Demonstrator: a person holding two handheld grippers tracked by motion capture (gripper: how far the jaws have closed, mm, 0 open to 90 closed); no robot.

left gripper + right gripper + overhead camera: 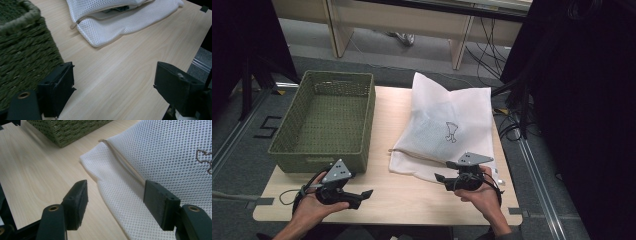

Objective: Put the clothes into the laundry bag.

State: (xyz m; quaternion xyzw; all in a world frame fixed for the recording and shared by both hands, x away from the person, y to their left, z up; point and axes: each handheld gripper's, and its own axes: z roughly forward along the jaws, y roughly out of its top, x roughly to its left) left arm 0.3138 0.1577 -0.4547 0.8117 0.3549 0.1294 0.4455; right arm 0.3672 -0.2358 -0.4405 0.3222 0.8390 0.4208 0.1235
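A white mesh laundry bag lies on the right half of the wooden table, its zipper edge facing the near side, with dark items inside. A green woven basket stands empty at the left. My left gripper is held open over bare wood just in front of the basket, the bag farther off. My right gripper is open at the bag's near edge, its jaws spread above the mesh close to the zipper, with nothing between them.
Bare wood spans the near strip of the table and the gap between basket and bag. Past the far edge stands a wooden bench with cables on the floor. Dark drapes hang at the right.
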